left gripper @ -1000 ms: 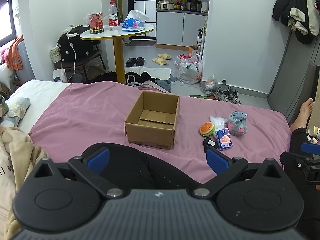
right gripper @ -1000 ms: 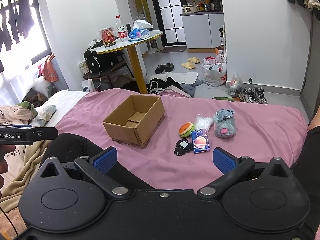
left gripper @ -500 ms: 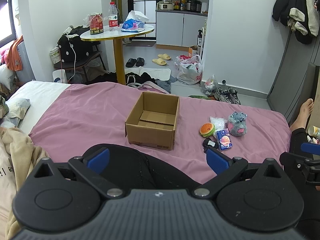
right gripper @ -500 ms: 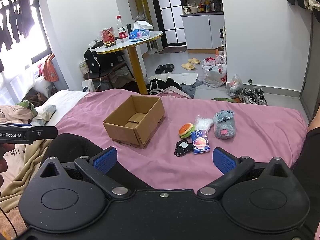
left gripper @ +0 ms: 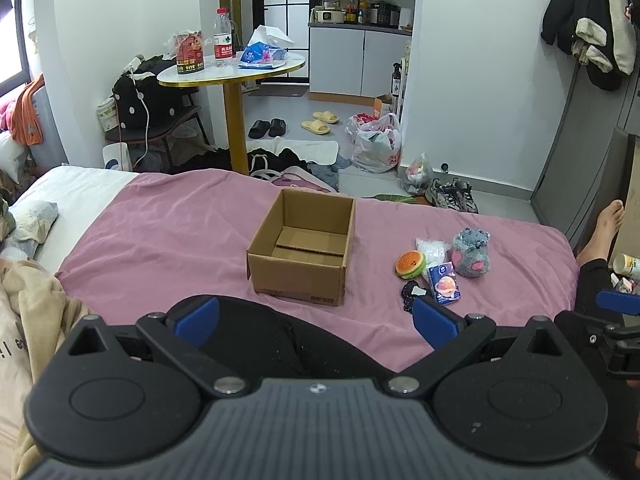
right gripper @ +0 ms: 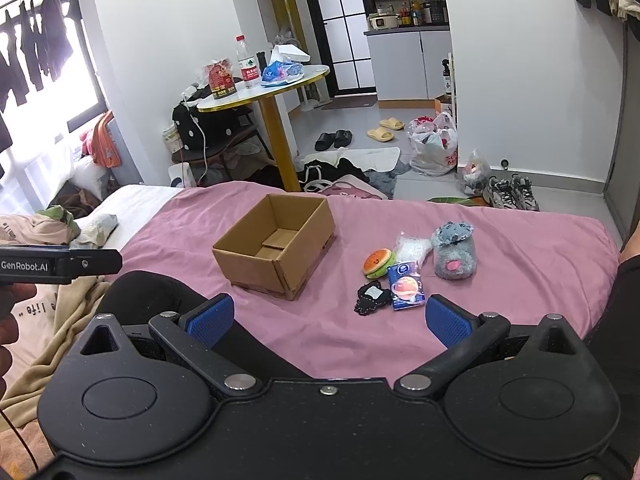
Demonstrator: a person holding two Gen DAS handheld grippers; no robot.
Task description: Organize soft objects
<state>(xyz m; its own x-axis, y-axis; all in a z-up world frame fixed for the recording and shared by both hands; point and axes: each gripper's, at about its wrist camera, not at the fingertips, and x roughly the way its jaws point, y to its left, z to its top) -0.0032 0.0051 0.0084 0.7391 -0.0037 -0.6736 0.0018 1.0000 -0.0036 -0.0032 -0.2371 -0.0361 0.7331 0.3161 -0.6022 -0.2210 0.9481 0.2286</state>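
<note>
A small lived-in home, a studio flat seen from a bed. A pink bedsheet (left gripper: 168, 236) covers the mattress directly ahead of the hand-held gripper (left gripper: 316, 316), with rumpled bedding to its left. Beyond the bed stands a round gold-edged side table (left gripper: 236, 74) holding a water bottle (left gripper: 223, 38) and snack packets. On the floor farther ahead lie black slippers (left gripper: 267, 128), yellow slippers (left gripper: 321, 122), scattered clothes and full plastic bags (left gripper: 376, 146). Straight ahead in the distance, a doorway opens onto a kitchenette with white cabinets (left gripper: 360, 64) and cooking appliances on its counter. Up to the right, coats (left gripper: 592, 20) hang on the wall; sneakers (left gripper: 452, 196) sit below.
</note>
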